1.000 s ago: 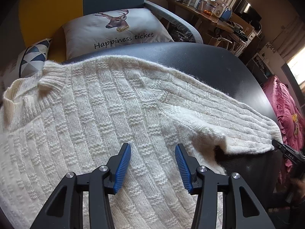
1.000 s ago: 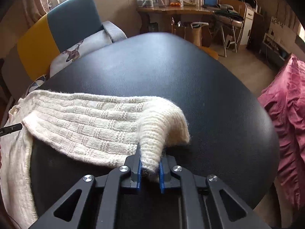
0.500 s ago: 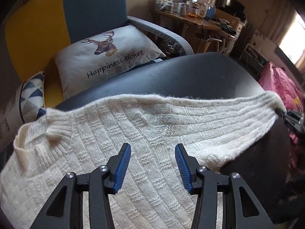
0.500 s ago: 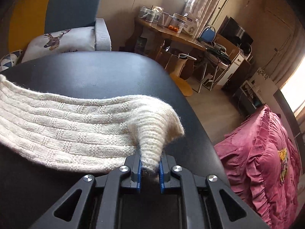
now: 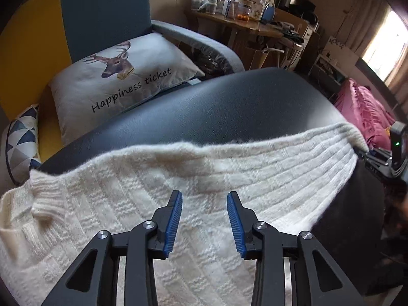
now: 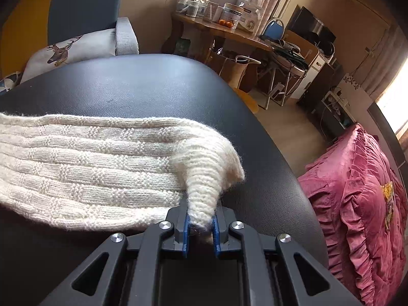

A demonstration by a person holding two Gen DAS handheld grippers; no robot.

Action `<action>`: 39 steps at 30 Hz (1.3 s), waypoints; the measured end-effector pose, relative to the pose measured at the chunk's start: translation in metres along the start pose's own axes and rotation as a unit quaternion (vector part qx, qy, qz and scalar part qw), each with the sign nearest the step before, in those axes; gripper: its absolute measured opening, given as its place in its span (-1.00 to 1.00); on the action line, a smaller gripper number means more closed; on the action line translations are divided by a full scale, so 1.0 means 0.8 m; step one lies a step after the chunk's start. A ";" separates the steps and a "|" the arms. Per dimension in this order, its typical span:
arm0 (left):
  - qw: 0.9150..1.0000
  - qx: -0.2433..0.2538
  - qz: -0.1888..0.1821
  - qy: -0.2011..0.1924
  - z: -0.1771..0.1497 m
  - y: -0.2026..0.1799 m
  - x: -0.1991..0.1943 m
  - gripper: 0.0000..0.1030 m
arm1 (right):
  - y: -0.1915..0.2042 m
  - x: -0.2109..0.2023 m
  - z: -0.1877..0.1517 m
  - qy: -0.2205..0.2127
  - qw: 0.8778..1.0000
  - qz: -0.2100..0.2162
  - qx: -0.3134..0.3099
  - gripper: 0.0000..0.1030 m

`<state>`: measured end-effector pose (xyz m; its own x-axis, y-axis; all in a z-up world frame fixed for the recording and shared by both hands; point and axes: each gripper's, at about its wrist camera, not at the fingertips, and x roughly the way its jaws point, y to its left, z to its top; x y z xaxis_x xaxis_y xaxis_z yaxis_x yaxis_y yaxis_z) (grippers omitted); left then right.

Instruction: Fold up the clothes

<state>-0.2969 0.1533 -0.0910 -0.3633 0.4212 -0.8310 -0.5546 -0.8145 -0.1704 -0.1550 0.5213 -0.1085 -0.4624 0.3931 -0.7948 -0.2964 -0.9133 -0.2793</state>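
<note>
A cream knit sweater (image 5: 122, 204) lies on the black table (image 5: 229, 107). Its collar (image 5: 43, 199) is at the left. My left gripper (image 5: 204, 204) is open and empty, hovering just above the sweater's body. The sleeve (image 6: 89, 160) stretches to the right across the table. My right gripper (image 6: 200, 223) is shut on the sleeve's cuff (image 6: 204, 186) near the table's right edge. The right gripper also shows at the right edge of the left wrist view (image 5: 382, 158).
An armchair with a deer pillow (image 5: 119, 76) stands behind the table. A pink bedspread (image 6: 362, 191) lies to the right. A cluttered wooden desk (image 6: 224, 30) stands at the back. The table's far half (image 6: 153, 84) is bare.
My right gripper has pulled the cuff out to the right, and the sleeve now lies straighter across the table. My left gripper has drawn back over the sweater body, still open.
</note>
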 end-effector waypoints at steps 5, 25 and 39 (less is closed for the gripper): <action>1.000 0.008 0.016 0.016 0.034 -0.024 0.047 -0.28 | -0.012 -0.002 -0.010 0.012 1.000 -0.016 0.005 -0.73; 0.998 -0.055 0.002 -0.021 -0.023 -0.033 -0.011 -0.22 | -0.138 -0.093 -0.084 -0.025 0.975 0.106 0.194 -0.55; 0.999 -0.026 0.033 0.018 -0.050 -0.058 0.004 -0.22 | -0.043 -0.043 -0.040 0.029 0.997 0.041 0.059 -0.56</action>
<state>-0.2425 0.1769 -0.1070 -0.3701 0.3511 -0.8601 -0.4903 -0.8602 -0.1402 -0.1021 0.5357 -0.0889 -0.4409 0.3078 -0.8432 -0.3570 -0.9220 -0.1499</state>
